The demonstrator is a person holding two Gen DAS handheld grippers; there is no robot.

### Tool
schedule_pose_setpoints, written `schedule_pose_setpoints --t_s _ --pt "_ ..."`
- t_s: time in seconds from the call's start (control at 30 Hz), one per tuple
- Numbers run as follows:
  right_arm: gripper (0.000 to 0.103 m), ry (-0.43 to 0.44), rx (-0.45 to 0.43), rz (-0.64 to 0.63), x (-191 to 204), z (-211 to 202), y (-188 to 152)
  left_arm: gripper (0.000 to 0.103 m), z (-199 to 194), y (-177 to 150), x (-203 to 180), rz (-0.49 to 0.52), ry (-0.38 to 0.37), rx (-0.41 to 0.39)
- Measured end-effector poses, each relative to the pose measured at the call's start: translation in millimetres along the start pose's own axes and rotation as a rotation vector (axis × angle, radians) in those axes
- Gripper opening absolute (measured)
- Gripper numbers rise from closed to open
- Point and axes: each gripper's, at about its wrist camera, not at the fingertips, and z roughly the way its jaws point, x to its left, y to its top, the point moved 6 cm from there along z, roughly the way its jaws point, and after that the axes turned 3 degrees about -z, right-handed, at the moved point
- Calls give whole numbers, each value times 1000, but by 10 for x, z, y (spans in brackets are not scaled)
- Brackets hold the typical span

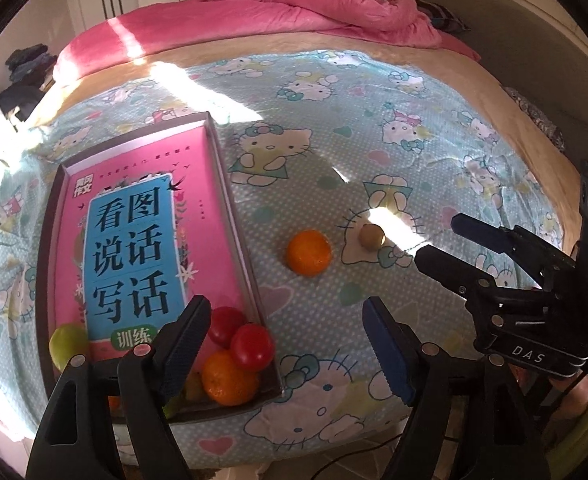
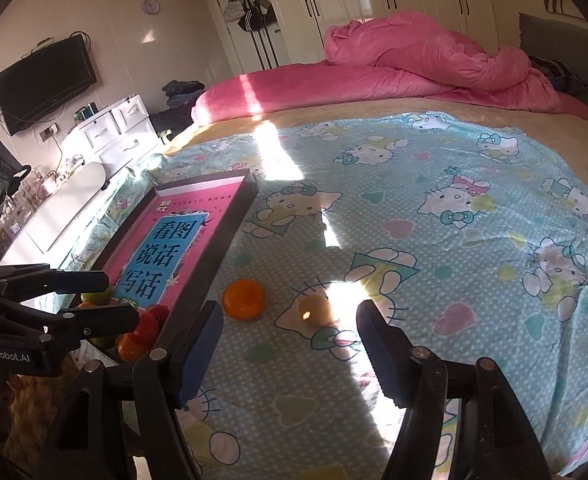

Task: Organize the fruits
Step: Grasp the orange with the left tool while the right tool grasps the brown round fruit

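A shallow box with a pink book in it lies on the bed at left; it also shows in the right wrist view. Its near end holds two red tomatoes, an orange and a green fruit. A loose orange and a small tan fruit lie on the sheet right of the box. My left gripper is open and empty over the box's near corner. My right gripper is open and empty, just short of the two loose fruits.
The bed has a Hello Kitty sheet and a pink quilt piled at the far end. White drawers and a wall TV stand left of the bed. The bed's near edge is just below the grippers.
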Motion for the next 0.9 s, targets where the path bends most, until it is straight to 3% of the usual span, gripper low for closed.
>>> schedule_pose_setpoints --t_s 0.9 --pt "66 -27 157 -127 -233 576 -154 78 721 262 -342 257 -8 187"
